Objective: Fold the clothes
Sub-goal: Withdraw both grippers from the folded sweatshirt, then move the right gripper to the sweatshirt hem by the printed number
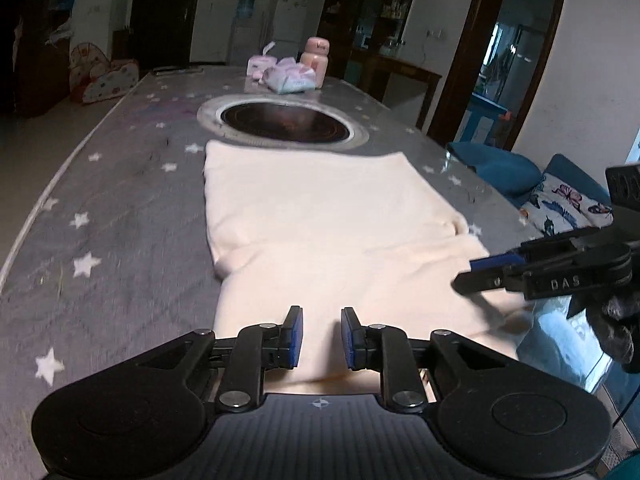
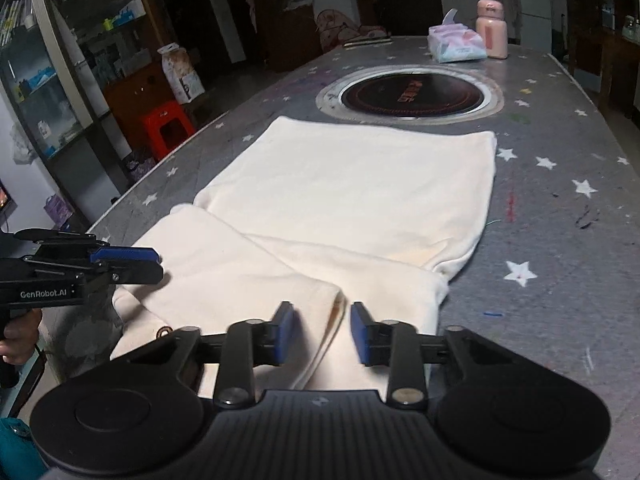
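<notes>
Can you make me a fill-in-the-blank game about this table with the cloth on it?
1. The folded garment is coloured ____.
2. The grey table cover is printed with white ____.
3. Beyond the garment, the round black cooktop is set into the ____.
4. The bottle beside the tissue pack is ____.

Missing words: cream; stars; table; pink

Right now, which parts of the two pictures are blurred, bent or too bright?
Left wrist view: the cream folded garment is overexposed, its folds faint; the grey star-patterned table is smeared by motion blur; its edge bows from the fisheye. Right wrist view: sharper; the round dark cooktop is clear, the room behind is dim.
</notes>
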### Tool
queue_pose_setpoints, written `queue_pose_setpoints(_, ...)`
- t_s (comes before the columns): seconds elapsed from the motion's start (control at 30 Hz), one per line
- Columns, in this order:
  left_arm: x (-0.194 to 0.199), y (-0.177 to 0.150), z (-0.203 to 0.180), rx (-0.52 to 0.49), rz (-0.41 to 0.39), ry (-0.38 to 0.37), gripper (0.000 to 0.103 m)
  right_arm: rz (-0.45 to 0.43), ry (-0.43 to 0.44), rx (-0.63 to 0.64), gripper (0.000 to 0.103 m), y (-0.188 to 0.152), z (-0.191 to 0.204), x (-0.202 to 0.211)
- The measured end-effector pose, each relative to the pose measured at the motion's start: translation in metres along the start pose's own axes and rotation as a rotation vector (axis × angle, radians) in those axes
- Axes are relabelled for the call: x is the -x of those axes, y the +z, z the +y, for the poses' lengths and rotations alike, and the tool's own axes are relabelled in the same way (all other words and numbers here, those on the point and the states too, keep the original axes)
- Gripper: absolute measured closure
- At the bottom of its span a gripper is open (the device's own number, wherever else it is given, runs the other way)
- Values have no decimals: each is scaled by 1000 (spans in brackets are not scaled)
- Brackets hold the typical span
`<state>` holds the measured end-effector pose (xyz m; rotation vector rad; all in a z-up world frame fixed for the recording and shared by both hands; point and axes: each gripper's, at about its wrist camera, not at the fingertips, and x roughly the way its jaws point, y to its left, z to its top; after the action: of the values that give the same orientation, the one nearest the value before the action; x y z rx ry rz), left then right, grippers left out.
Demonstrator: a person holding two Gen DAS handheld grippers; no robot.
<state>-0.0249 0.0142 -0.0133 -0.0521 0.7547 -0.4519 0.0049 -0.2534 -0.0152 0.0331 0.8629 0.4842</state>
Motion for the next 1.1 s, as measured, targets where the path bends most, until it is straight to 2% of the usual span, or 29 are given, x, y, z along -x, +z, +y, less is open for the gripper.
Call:
queue_pose_setpoints(0.07,0,1,-1,-2,0,-6,78,2,-12,15,86,0,3,-1)
queue_pose_setpoints(0.1,-1,2,-1,-1,2,-11,77,-1,-18,23,95,1,4,-1)
queue_pose_setpoints(0.13,-1,3,-2,0,6,-24,77,-6,-22,26,97,2,5,0)
queue_pose_setpoints(0.33,-2,-1,-9,-13,50,-94,77,-91,-96,101,101,19,13,25)
queue_pose_setpoints(0.4,-3,-2,-11,-19,62,-106,77,-86,-136,95,101,21,7,22)
queue_pose_setpoints(0.5,4,5,-7,-12,36,-106,77,-58,-148,53,100,18,-4,13)
queue_pose_setpoints(0.67,8,19,16,52,-28,4,76,-83,-97,71,93,15,4,21)
queue_pose_setpoints(0.8,4,13,31,97,0,39,76,-87,-49,104,93,14,16,21)
queue_pose_setpoints(0.97,8,-1,35,126,45,23,77,-29,-5,148,86,8,27,7)
queue_pose_setpoints(1.1,12,9,36,131,36,30,77,9,3,145,85,4,27,-2)
